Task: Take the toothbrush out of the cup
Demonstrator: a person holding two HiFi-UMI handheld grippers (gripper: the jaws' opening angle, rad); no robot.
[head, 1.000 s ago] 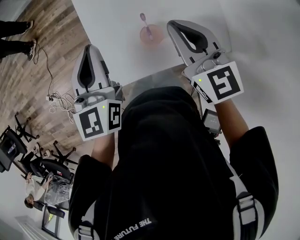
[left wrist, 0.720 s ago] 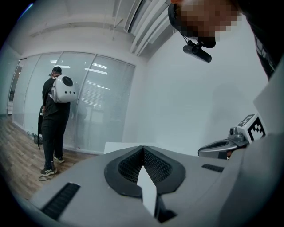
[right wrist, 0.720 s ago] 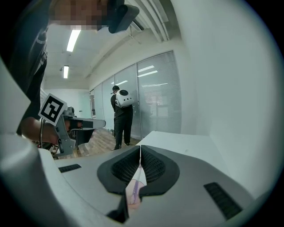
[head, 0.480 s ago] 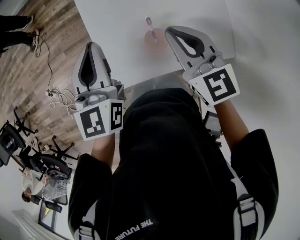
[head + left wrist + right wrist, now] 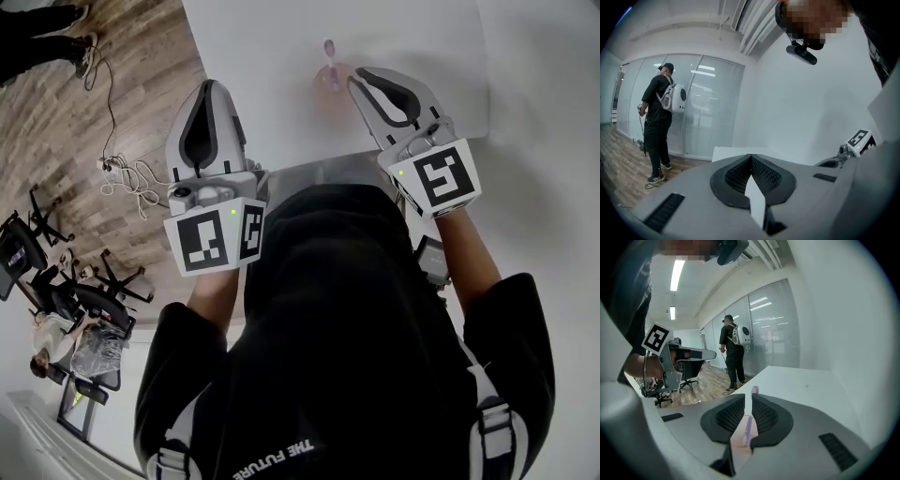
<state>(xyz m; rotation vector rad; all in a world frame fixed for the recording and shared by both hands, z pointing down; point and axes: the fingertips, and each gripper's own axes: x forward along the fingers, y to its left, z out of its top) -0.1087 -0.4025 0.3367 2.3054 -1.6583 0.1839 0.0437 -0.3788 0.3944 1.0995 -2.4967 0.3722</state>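
A pale pink cup (image 5: 332, 79) stands on the white table (image 5: 272, 42) with a purple toothbrush (image 5: 328, 49) upright in it. My right gripper (image 5: 356, 80) has its tips close beside the cup, on its right. In the right gripper view the toothbrush (image 5: 749, 423) and the cup (image 5: 740, 445) show through the narrow gap between the jaws, just ahead of them. That right gripper (image 5: 746, 397) is open only a slit and holds nothing. My left gripper (image 5: 212, 86) is held over the table's left edge, empty. In its own view the left gripper (image 5: 751, 157) is shut.
The white table (image 5: 801, 380) runs ahead beside a white wall. Left of it lie a wood floor with cables (image 5: 127, 178) and office chairs (image 5: 56, 300). A person with a white backpack (image 5: 658, 117) stands by the glass partition.
The right gripper's tips have drawn a little nearer to the cup. The head view has shifted, so cup and grippers sit further right. The left gripper keeps its place beside the right.
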